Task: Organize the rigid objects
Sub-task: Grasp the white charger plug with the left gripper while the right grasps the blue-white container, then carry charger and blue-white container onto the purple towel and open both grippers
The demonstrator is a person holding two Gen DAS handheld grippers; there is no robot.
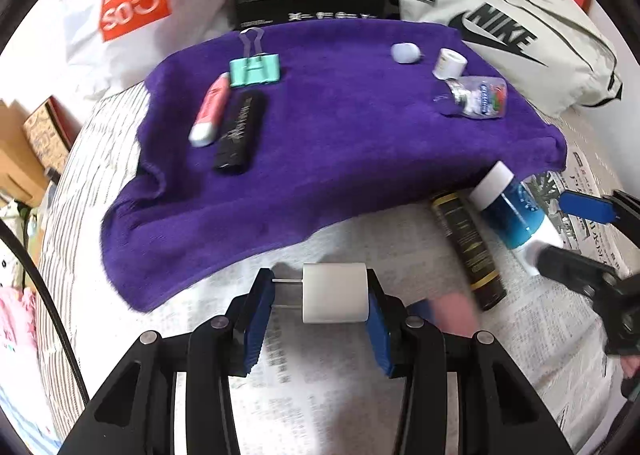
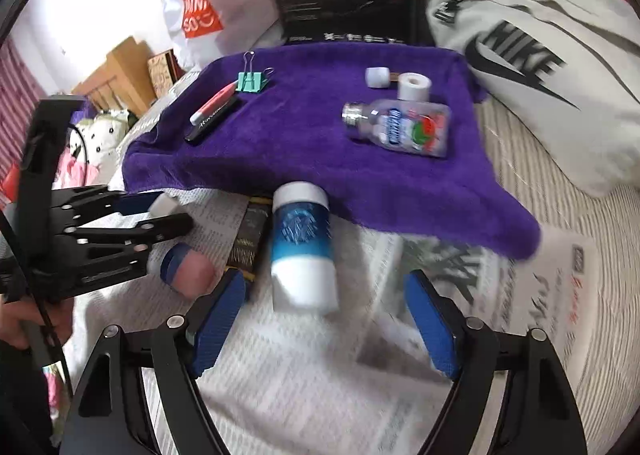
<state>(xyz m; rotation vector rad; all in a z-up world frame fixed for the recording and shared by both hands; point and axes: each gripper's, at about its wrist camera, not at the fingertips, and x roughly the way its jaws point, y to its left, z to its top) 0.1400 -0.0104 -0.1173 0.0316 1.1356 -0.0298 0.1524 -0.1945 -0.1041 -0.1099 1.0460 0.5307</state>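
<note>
The towel (image 1: 320, 143) was deep purple. On it lay a mint-green binder clip (image 1: 254, 71), a pink tube with a white cap (image 1: 210, 111), a black bar with pale lettering (image 1: 239, 131) and a clear bottle with a blue, red and green label (image 2: 404, 129). The bottle (image 2: 302, 243) on the newsprint was blue in the middle and white at both ends. Each claw had blue pads (image 2: 218, 323) on black arms.
</note>
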